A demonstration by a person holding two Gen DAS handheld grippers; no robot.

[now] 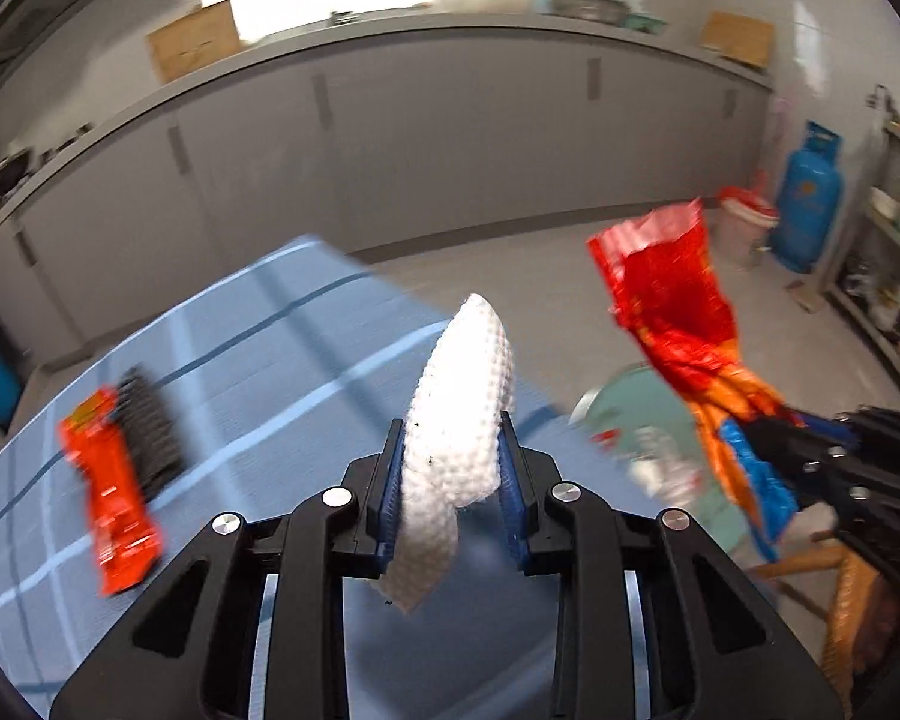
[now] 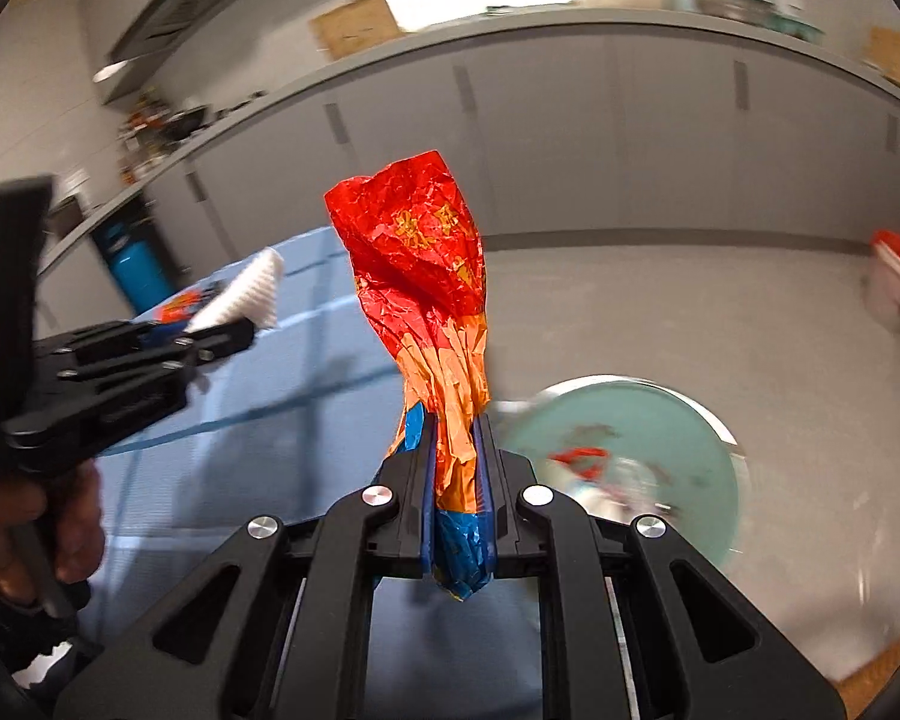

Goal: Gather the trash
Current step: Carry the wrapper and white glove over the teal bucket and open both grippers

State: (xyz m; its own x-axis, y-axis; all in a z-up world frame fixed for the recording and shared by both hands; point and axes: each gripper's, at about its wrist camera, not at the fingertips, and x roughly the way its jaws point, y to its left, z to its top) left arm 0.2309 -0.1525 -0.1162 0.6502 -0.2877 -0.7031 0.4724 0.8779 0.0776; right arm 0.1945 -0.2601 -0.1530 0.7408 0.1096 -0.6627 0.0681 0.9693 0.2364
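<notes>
White, dimpled paper towel point(image 1: 459, 420) sits crumpled between the 2 blue-padded fingers point(image 1: 390, 480) of the left gripper point(image 1: 452, 468), which are drawn in close and pinch it on both sides. Most of the wad stands up past the fingertips and curls to a rounded tip, while a shorter tail hangs back toward the gripper's black body. In the right wrist view the same gripper point(image 2: 234, 324) shows from the side, a hand point(image 2: 30, 534) wrapped round its handle.

The right gripper point(image 2: 456, 450) is squeezed nearly closed on a crinkled snack bag point(image 2: 432, 312). Its fingers point(image 2: 486, 468) clamp the bag's narrow orange and blue neck, the blue end pokes out behind them, and the red upper part flares open well beyond the tips (it stands almost upright).

Below the left gripper lies the counter point(image 1: 258, 360), covered with a blue cloth with pale and dark stripes. On it, off to the left, rest 1 orange wrapper point(image 1: 111, 486) and, touching its far side, a black ridged piece point(image 1: 150, 426), blurred.

Beyond the counter's edge, lower down, is a round pale green bin point(image 2: 678, 420) with scraps inside. Grey cabinets point(image 1: 450, 138) line the far wall, and a blue gas cylinder point(image 1: 807, 198) stands in the corner beside a white bucket with a red rim point(image 1: 744, 222).
</notes>
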